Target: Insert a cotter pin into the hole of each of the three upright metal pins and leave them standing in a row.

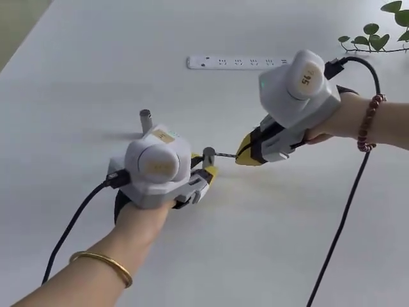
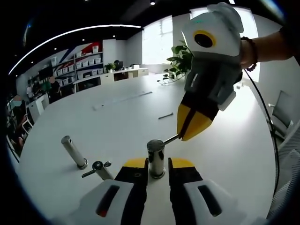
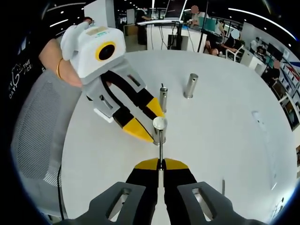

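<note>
Metal pin [image 2: 155,157] in left claw [image 2: 158,164], cotter pin [image 3: 160,149] in right claw [image 3: 160,164].

The left gripper [image 1: 206,173], clamped on one upright pin [image 1: 208,155], and the right gripper [image 1: 241,155], pinching a cotter pin [image 1: 225,154], meet nose to nose, leaving no passage between them. A bare pin [image 2: 73,151] and a second pin [image 2: 99,168] with a cotter through it stand close beyond the left gripper. Toward the power strip [image 1: 239,62] the table [image 1: 96,64] lies open; cables [image 1: 346,211] trail along both near sides.
</note>
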Motion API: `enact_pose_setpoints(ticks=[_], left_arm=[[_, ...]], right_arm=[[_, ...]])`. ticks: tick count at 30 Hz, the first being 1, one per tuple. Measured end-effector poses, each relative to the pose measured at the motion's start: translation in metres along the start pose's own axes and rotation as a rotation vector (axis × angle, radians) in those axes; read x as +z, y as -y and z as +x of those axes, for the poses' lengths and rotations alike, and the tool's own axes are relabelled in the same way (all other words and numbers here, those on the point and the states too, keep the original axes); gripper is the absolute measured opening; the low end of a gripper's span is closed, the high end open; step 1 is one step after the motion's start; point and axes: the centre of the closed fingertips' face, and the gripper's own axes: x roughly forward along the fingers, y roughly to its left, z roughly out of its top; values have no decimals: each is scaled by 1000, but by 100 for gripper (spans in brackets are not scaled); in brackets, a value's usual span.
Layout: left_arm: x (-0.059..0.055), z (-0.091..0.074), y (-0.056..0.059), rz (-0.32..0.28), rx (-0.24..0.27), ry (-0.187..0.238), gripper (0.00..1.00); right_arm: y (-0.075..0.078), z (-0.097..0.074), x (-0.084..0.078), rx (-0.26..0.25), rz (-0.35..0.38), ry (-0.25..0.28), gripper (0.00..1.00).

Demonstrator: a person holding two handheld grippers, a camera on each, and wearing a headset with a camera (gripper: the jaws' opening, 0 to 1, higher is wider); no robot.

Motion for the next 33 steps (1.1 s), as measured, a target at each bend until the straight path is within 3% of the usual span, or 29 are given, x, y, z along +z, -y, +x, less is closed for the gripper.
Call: enact_pose_setpoints(ticks=[8, 10, 20, 24, 27, 33], left_arm=[[0, 2, -4, -15, -4, 0, 11], [0, 3, -4, -17, -5, 1, 11], [-1, 4, -4, -22, -12, 4, 11], [-2, 4, -4, -42, -5, 9, 11], [-4, 4, -5, -97, 0, 18, 12], [-7, 4, -4, -119, 5, 14, 12]], right_arm=[[1, 0, 0, 6, -26, -9, 0], [1, 1, 5, 11, -25, 13, 0], [2, 8, 14, 14, -69, 5, 0], [3, 11, 17, 13, -74, 4, 0], [2, 13, 19, 13, -74, 4, 0], [3, 15, 21, 12, -70, -2, 0]])
